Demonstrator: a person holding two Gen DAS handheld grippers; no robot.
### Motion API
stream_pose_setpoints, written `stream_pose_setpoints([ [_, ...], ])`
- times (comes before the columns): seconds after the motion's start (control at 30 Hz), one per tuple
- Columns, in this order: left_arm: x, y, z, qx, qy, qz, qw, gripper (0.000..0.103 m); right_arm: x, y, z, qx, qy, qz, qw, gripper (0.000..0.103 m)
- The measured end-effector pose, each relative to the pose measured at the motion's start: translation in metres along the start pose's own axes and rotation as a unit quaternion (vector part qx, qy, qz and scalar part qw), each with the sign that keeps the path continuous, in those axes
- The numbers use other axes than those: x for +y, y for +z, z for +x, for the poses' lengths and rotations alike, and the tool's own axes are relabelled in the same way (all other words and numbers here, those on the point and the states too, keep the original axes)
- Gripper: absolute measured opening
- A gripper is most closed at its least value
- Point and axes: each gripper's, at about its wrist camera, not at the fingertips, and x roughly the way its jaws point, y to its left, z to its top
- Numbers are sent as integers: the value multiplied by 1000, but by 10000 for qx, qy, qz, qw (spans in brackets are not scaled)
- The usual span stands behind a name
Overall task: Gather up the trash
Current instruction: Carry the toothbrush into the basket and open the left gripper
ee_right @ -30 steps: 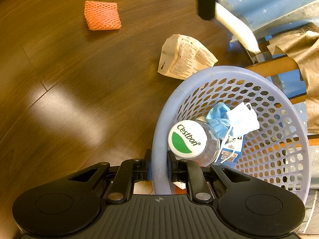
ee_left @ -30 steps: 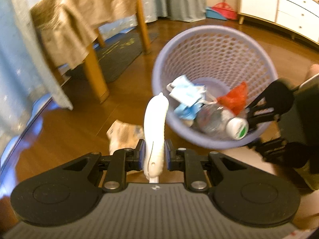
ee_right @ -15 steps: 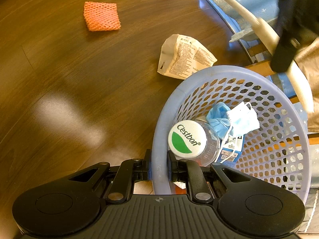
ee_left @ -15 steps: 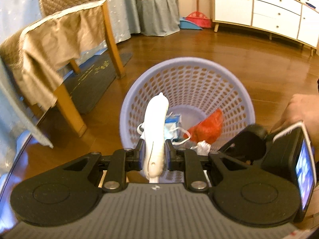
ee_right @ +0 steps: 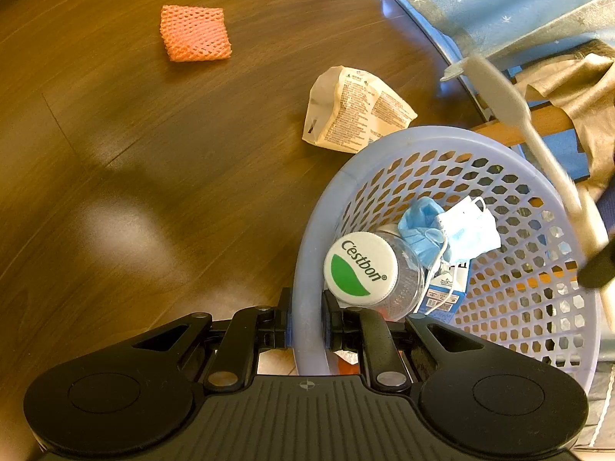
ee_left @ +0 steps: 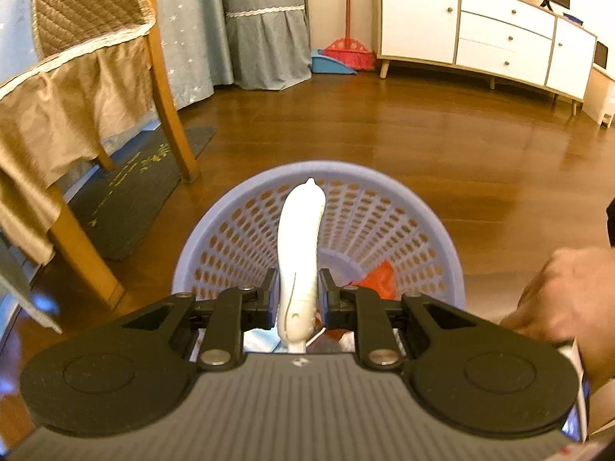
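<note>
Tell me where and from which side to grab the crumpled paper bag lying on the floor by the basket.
Grip the crumpled paper bag by its raised, creased upper fold, coming down from above on the open-floor side. It lies nearly flat against the wood, so the puffed ridge probably gives the pads something to pinch, and the lavender basket crowds its other edge.

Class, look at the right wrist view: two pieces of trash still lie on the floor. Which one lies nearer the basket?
The crumpled printed paper wrapper: it lies right by the rim of the lavender basket. The orange foam net lies well farther out on the wood floor.

Glossy wood floor [ee_left: 423,146], white sideboard [ee_left: 480,34], draped chair [ee_left: 88,88].
</note>
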Motion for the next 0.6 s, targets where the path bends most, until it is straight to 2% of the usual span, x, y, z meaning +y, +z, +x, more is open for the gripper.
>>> stream_pose_setpoints([
  [0.13,-4,7,11,-14,-77,-35,10000,18,0,0,1,-5,2,19,10000,10],
  [0.17,-4,8,13,-31,-89,-82,9999,26,0,0,1,-5,3,20,10000,10],
  [0.23,-2,10,13,-104,-16,-165,9998,35,0,-1,1,-3,16,30,10000,10],
  [0.6,29,-9,-4,-91,413,-532,9977,34,-2,-2,0,-11,7,46,10000,10],
])
